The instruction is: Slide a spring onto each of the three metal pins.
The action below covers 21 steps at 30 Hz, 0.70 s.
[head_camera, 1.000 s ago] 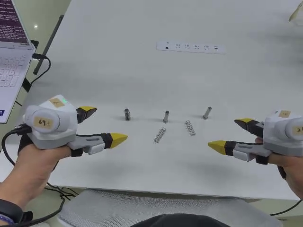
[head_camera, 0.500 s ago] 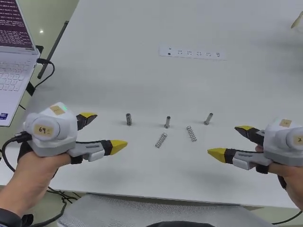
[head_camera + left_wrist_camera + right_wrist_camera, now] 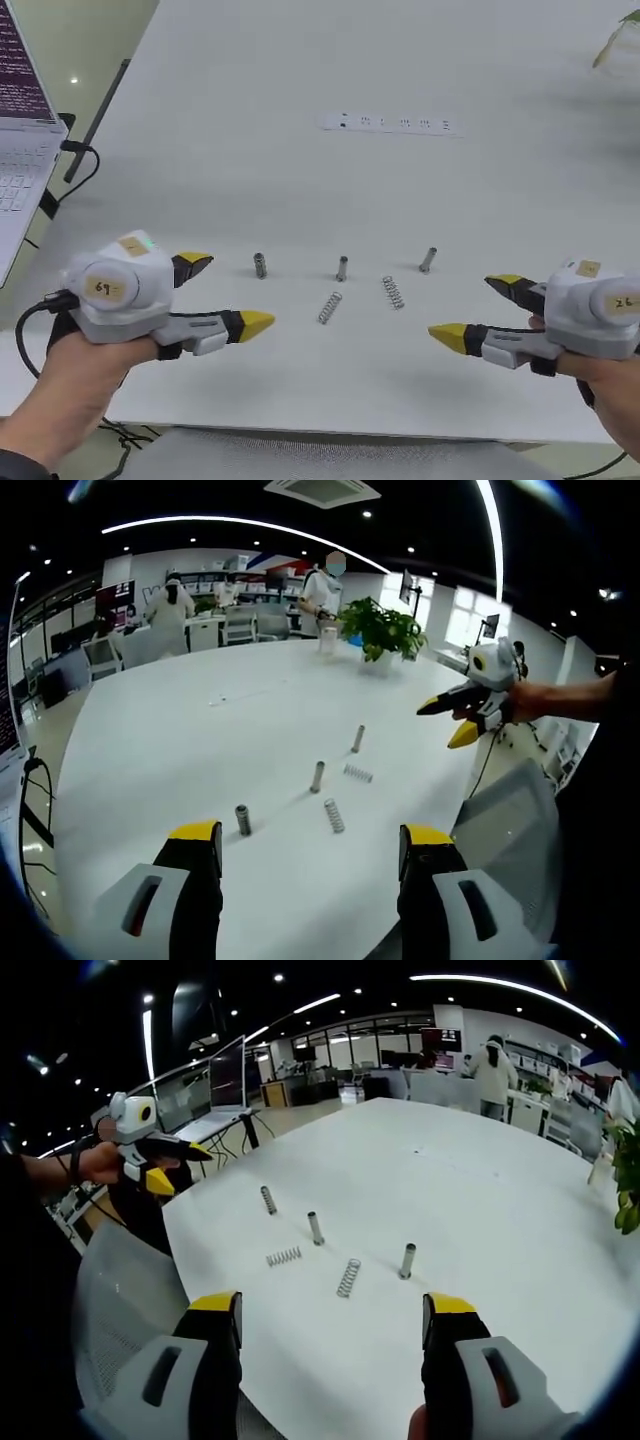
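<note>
Two small coiled metal springs lie flat and loose on the white worktable (image 3: 300,180). The left-hand spring (image 3: 329,307) rests just in front of the middle pin. The right-hand spring (image 3: 392,292) lies between the middle and right pins, slightly nearer the person.

Behind them, three short upright grey metal pins stand in a row: left pin (image 3: 260,265), middle pin (image 3: 342,268) and right pin (image 3: 428,260). The left pin looks darker and ribbed, perhaps with a spring already on it, though it is too small to be sure.

The left gripper (image 3: 232,290), white with black, yellow-tipped jaws, hovers to the left of the row, its jaws spread wide with nothing between them. The right gripper (image 3: 468,308) mirrors it beyond the right pin, jaws likewise apart and empty.

Farther back lies a long white power strip (image 3: 390,124). An open laptop (image 3: 15,120) is cut off by the left edge, and a green leaf (image 3: 615,45) by the top right corner.
</note>
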Each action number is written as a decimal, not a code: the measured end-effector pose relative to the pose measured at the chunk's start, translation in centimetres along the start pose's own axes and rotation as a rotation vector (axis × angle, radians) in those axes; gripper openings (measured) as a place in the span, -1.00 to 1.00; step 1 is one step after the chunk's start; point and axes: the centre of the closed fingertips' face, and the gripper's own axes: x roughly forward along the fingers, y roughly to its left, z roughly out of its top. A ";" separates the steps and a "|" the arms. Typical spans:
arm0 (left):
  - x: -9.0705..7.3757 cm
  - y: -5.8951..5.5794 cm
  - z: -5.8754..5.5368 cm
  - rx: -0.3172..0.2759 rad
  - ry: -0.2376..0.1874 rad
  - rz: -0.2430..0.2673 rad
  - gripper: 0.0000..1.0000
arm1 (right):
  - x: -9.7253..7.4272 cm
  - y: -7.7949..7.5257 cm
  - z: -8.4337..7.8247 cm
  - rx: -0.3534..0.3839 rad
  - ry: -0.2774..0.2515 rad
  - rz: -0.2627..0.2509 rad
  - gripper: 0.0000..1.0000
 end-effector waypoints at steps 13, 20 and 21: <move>2.9 -1.4 -0.6 0.018 0.032 -0.067 0.35 | -0.2 0.3 -0.7 0.007 0.006 0.008 0.47; 4.3 -1.9 -1.0 0.019 0.053 -0.096 0.34 | -0.2 0.2 -1.0 0.006 0.009 0.011 0.49; 4.6 -2.0 -1.2 0.020 0.059 -0.100 0.34 | -0.2 0.2 -1.0 0.006 0.008 0.010 0.48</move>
